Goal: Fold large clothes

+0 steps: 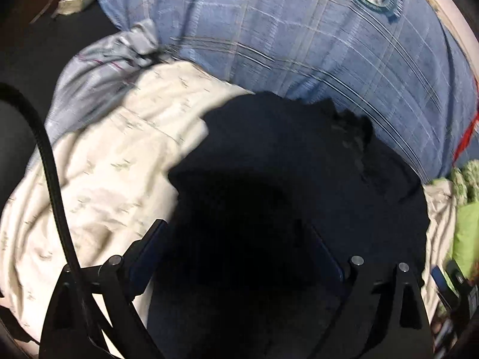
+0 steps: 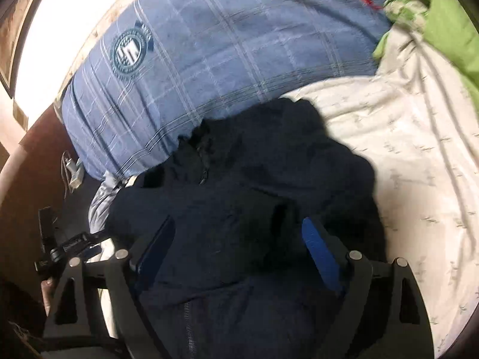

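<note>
- Bedding fills both views: a grey cloth (image 1: 98, 71) at far left, a cream sheet (image 1: 98, 179) beside it, a blue plaid pillow (image 1: 299, 36) behind, green fabric (image 1: 467, 233) at far right.
- The jacket (image 1: 269, 179), dark navy with a zip visible in the right view, lies bunched on the sheet, its far edge against the pillow.
- Left gripper (image 1: 236, 257) hangs over the jacket, jaws spread wide, pads clear of the cloth.
- Right gripper (image 2: 239, 257) hovers likewise, jaws spread and nothing pinched; jacket lies below.
- Step in hand appears to be a regrasp between folds.
- Next move likely calls for each gripper to find an edge, pinch, then lift and flatten the bundle.
</note>
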Tool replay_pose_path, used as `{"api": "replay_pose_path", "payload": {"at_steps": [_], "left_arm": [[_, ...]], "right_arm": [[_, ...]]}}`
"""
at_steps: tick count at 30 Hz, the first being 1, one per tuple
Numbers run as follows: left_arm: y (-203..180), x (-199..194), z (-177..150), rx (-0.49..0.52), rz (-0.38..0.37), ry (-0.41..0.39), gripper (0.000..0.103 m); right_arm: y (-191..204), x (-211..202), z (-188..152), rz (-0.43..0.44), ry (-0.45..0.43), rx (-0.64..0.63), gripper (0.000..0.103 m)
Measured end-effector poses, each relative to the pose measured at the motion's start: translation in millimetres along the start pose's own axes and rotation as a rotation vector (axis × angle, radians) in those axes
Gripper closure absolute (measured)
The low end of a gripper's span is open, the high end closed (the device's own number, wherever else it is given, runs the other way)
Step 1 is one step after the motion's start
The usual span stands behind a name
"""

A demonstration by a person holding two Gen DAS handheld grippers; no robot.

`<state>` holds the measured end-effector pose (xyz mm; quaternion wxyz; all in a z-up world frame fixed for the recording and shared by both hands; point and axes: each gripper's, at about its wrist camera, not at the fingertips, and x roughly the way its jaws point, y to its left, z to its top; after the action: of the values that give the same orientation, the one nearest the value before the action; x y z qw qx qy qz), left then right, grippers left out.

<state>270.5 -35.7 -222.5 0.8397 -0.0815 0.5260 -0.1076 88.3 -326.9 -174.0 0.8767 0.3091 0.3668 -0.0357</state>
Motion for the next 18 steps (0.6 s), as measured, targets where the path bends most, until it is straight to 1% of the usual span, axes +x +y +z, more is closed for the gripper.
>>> {"api": "replay_pose_path", "payload": {"at_steps": [2, 3, 4, 5, 6, 7, 9, 10, 11, 12, 13, 14, 15, 16, 17, 18], "left_arm": [[-14, 5, -8, 0.026, -0.043, 0.037, 0.012], [-21, 11, -12, 0.041, -0.07, 0.059, 0.012], [-25, 17, -14, 0.049, -0.079, 0.077, 0.016], [-29, 24, -15, 0.047, -0.078, 0.098, 0.022], [-30, 32, -16, 0.036, -0.068, 0.116, 0.026], [-29, 36, -16, 0.027, -0.06, 0.123, 0.032], [-25, 44, -14, -0.012, -0.048, 0.133, 0.034], [-23, 44, -14, -0.031, -0.049, 0.131, 0.039], [-22, 42, -13, -0.042, -0.047, 0.119, 0.05], [-23, 39, -12, -0.043, -0.047, 0.105, 0.057], [-26, 37, -12, -0.037, -0.045, 0.097, 0.068], [-28, 34, -13, -0.029, -0.04, 0.09, 0.076], [-31, 30, -14, -0.019, -0.028, 0.075, 0.08], [-32, 28, -14, -0.011, -0.022, 0.068, 0.089], [-35, 20, -15, -0.002, -0.02, 0.047, 0.093], [-38, 14, -16, 0.006, -0.026, 0.029, 0.094]], "right_arm": [[0, 19, 5, -0.041, 0.044, -0.001, 0.016], [-3, 29, 7, -0.067, 0.068, 0.006, 0.018], [-7, 36, 8, -0.083, 0.084, 0.026, 0.022], [-11, 41, 8, -0.076, 0.097, 0.043, 0.024], [-16, 45, 7, -0.067, 0.11, 0.059, 0.026], [-21, 49, 7, -0.069, 0.123, 0.076, 0.034], [-27, 55, 4, -0.067, 0.144, 0.088, 0.038], [-29, 59, 3, -0.054, 0.157, 0.091, 0.043], [-30, 61, 2, -0.052, 0.164, 0.093, 0.048], [-30, 64, 2, -0.051, 0.169, 0.091, 0.051], [-28, 68, 1, -0.058, 0.179, 0.082, 0.057], [-26, 70, 1, -0.081, 0.18, 0.073, 0.075], [-27, 71, 0, -0.084, 0.18, 0.073, 0.081], [-25, 68, 1, -0.067, 0.172, 0.075, 0.089], [-24, 63, 3, -0.06, 0.155, 0.074, 0.09], [-21, 56, 6, -0.053, 0.131, 0.068, 0.091]]}}
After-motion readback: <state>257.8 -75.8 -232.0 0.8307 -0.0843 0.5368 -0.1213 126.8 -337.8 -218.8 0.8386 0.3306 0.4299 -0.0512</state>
